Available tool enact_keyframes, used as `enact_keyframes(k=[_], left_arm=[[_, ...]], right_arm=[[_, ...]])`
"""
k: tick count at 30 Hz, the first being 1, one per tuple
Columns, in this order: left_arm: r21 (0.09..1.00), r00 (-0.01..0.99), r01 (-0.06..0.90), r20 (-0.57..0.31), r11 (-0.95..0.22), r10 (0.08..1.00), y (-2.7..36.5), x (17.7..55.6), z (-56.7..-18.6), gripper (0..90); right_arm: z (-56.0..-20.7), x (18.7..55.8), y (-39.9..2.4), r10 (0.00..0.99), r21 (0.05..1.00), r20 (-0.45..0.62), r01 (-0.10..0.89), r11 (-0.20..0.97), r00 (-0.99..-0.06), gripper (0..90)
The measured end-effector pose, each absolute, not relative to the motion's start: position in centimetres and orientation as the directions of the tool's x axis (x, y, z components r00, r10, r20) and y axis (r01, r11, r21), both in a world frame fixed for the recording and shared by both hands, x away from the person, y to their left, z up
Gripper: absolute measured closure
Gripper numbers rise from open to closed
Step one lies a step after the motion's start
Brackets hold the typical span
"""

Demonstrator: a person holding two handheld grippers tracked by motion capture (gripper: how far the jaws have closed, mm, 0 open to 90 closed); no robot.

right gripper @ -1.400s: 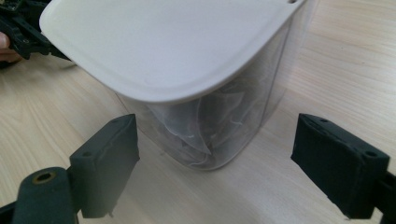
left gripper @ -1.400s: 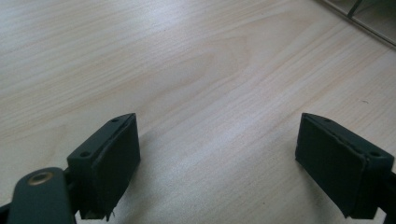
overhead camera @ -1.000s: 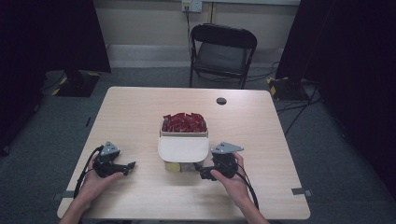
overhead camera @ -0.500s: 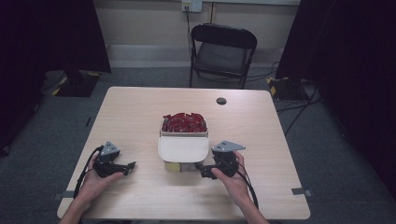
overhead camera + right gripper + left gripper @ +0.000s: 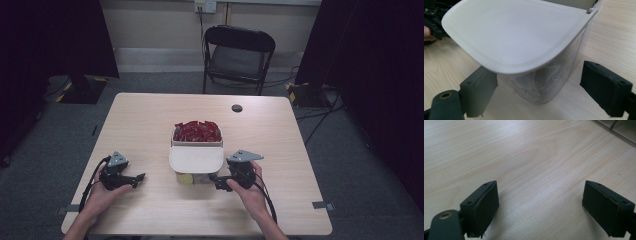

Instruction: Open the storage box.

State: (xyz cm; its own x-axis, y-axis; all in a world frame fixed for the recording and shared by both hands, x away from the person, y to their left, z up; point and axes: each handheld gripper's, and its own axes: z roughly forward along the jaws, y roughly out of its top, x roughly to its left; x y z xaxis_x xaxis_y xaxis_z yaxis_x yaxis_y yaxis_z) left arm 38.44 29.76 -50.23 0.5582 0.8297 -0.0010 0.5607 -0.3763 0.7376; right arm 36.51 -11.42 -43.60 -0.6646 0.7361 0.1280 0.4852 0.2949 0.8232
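Clear plastic container with a cream hinged lid [image 5: 196, 162] sits mid-table, near your edge of the pale wooden table [image 5: 150, 120]. Lid hangs flipped out toward you over the transparent front corner [image 5: 544, 85]; the open compartment behind it is packed with red wrapped sachets [image 5: 197, 131]. Something yellowish shows low at the front wall, can't tell what.

Your right gripper [image 5: 220, 181] is at the container's near right corner, jaws spread wide. In the right gripper view, the clear corner sits between the two black pads [image 5: 605, 87] with no contact visible on either.

Left gripper [image 5: 136, 178] rests on bare table well left of the container, also spread, nothing between its pads [image 5: 485, 206].

My read: you're at the approach step, lined up but not gripping. Next move probably needs the right jaws squared on the clear wall under the lid before closing. It's thin plastic and will likely flex, so go easy. Left is free to steady the container or work the lid.
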Motion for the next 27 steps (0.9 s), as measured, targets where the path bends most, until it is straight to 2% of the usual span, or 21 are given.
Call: enact_keyframes(k=[27], left_arm=[[0.737, 0.559, 0.561, -0.001, -0.377, 0.829, 29.8, 38.4, -50.2, 13.4]], right_arm=[[-42.5, 36.7, -11.5, 0.743, 0.843, 0.135, 0.47, 0.261, -0.656, 13.8]])
